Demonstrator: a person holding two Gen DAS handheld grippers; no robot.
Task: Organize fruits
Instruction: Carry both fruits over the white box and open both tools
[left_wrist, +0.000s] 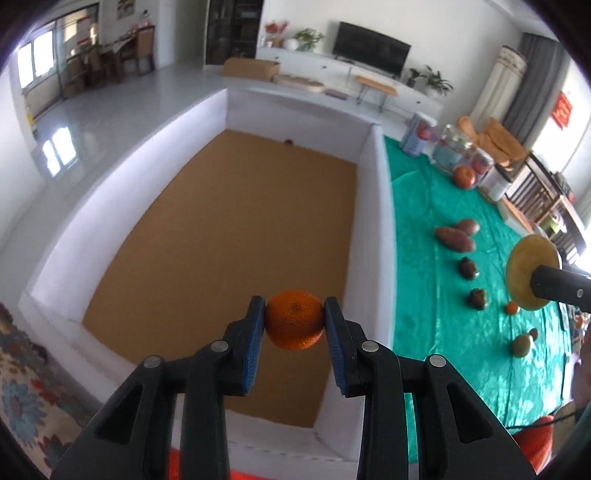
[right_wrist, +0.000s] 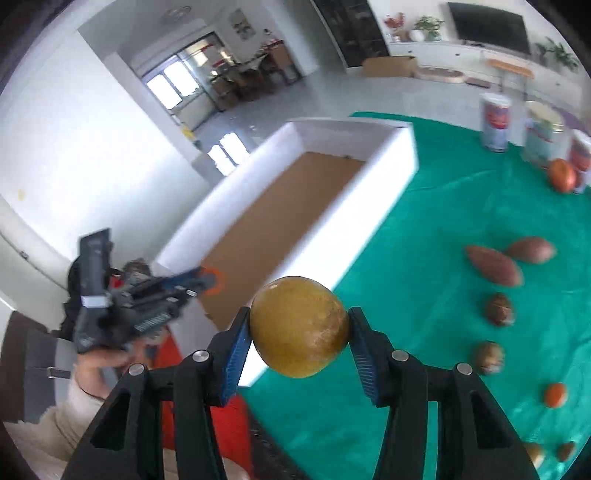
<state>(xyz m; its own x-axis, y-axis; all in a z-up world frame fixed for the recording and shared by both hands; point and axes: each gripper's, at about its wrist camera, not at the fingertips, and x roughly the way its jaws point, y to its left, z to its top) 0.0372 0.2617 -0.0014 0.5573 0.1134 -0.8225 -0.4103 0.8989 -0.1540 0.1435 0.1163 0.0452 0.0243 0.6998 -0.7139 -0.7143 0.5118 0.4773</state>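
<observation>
While our left gripper (left_wrist: 294, 320) jaws clamp a mandarin (left_wrist: 294, 319) above the white box (left_wrist: 384, 229), our right gripper (right_wrist: 299, 326) jaws pinch a yellow-green fruit (right_wrist: 299, 326).

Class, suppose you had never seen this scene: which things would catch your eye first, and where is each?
First, the orange mandarin clamped in the left gripper above the white box with its brown floor. Next, the yellow-green fruit pinched in the right gripper over the green cloth, where sweet potatoes and small dark fruits lie.
</observation>
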